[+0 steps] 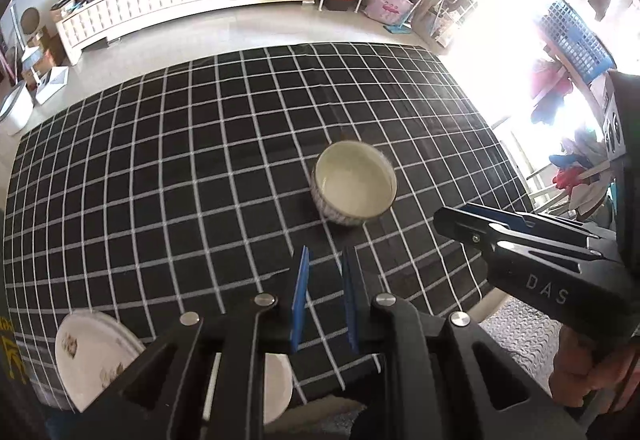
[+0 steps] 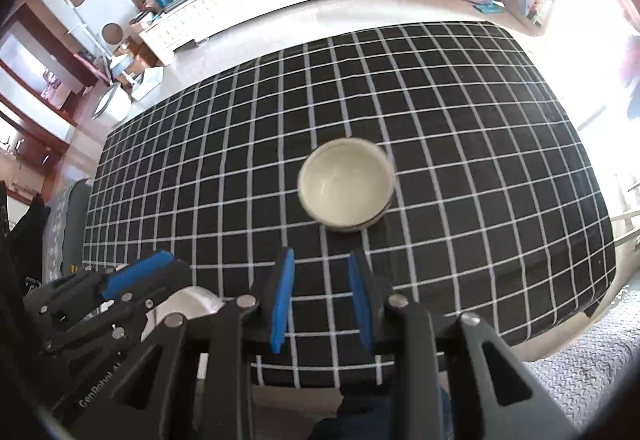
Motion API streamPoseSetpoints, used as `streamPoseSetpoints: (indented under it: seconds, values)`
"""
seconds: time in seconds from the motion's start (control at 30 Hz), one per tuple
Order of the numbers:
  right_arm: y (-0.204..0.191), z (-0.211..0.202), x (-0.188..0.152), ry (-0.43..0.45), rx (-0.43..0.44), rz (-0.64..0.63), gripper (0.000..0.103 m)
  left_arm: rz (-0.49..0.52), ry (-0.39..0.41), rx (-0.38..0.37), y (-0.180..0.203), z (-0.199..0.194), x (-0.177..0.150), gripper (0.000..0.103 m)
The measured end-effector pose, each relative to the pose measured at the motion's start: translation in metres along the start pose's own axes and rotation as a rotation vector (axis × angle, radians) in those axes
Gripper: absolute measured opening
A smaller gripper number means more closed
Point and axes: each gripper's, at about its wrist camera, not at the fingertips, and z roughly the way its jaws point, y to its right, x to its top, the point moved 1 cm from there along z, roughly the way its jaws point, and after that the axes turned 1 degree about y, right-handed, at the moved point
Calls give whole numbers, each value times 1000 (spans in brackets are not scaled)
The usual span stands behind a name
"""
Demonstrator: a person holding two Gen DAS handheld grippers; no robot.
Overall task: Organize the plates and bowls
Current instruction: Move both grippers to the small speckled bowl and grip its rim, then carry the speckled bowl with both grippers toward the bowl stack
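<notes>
Both tongs hang empty above the checked tablecloth (image 2: 460,127). Left gripper (image 1: 326,304): jaws slightly apart, nothing between. Right gripper (image 2: 322,304): jaws a little wider, nothing between.

Bowls (image 2: 346,185) appear nested, two rims showing; they sit ahead of both tongs, well apart from the fingertips. Plates (image 1: 90,356) lie below and left of the left gripper, partly hidden by it.

Judged step: between placements. A next pick would call for widening the jaws first.

Writing: "DAS" on the right gripper's body; "GenRobot AI", partly cut off, on the left's.
</notes>
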Motion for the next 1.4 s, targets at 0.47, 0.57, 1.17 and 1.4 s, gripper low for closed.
streamPoseSetpoints:
  seconds: [0.47, 0.57, 1.17, 1.4]
  values:
    - [52, 76, 33, -110, -31, 73, 33, -59, -124, -25, -9, 106, 39, 20]
    - [59, 91, 38, -127, -33, 79, 33, -102, -164, -54, -18, 125, 42, 20]
    - [66, 121, 50, -150, -40, -9, 17, -44, -171, -5, -13, 162, 60, 12]
    - [78, 122, 43, -160, -24, -2, 10, -39, -179, 13, -13, 169, 58, 7]
